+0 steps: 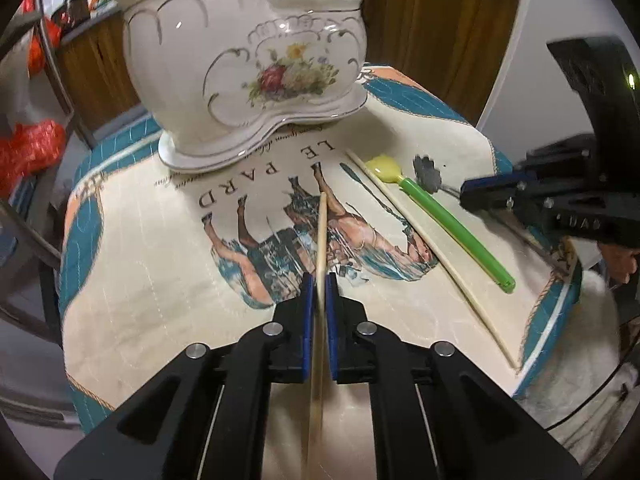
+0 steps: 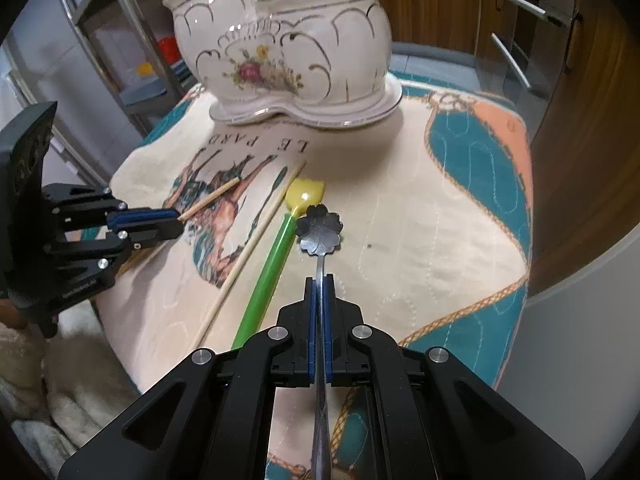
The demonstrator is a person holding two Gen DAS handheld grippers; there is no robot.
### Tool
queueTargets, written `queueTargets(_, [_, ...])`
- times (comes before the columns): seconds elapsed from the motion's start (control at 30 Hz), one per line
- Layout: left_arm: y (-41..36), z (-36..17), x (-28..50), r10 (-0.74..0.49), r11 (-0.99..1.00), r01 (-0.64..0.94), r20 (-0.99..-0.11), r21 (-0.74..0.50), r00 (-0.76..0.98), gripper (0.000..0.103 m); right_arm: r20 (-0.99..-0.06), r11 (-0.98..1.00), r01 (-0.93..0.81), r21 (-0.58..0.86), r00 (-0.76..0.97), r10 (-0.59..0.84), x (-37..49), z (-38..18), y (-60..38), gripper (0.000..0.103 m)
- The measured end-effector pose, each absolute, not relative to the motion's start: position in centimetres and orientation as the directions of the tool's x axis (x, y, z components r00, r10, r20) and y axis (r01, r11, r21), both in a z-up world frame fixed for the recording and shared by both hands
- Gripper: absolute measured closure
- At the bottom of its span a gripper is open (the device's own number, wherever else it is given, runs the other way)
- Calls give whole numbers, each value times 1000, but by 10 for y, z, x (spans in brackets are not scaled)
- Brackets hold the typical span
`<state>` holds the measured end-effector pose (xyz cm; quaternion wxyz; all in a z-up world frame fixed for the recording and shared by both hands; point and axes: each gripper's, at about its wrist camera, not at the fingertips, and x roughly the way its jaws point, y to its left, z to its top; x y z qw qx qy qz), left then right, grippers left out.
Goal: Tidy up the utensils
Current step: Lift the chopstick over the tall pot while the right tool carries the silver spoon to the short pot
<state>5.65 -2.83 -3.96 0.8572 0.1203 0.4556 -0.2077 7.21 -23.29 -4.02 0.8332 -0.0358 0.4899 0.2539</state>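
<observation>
A white floral ceramic utensil holder (image 1: 248,68) with two compartments stands at the far end of the mat; it also shows in the right wrist view (image 2: 288,48). My left gripper (image 1: 319,280) is shut on a wooden chopstick (image 1: 321,232) pointing toward the holder; it shows from the side in the right wrist view (image 2: 178,220). My right gripper (image 2: 319,280) is shut on the handle of a metal flower-shaped spoon (image 2: 320,230), seen also in the left wrist view (image 1: 428,174). A second chopstick (image 2: 252,240) and a green-handled yellow spoon (image 2: 276,252) lie on the mat between the grippers.
A printed quilted mat (image 2: 420,220) with a horse picture covers the small table. Utensils stand in the holder's compartments. Wooden cabinets (image 2: 580,120) stand behind and right; a metal rack (image 2: 120,40) is at left. A white furry rug (image 1: 592,360) lies below.
</observation>
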Motion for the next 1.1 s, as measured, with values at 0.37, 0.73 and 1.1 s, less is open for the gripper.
queueTargets(0.37, [-4, -9, 36, -311, 901, 430, -620, 48, 721, 98, -637, 861, -496, 112, 629, 445, 43, 3, -244, 99])
queueTargets(0.73, [15, 54, 23, -311, 933, 352, -338, 67, 888, 98, -346, 853, -522, 11, 798, 493, 23, 49, -236, 99])
queueTargets(1.1, [21, 125, 86, -340, 940, 339, -157, -34, 927, 98, -175, 868, -490, 84, 850, 497, 88, 105, -225, 99])
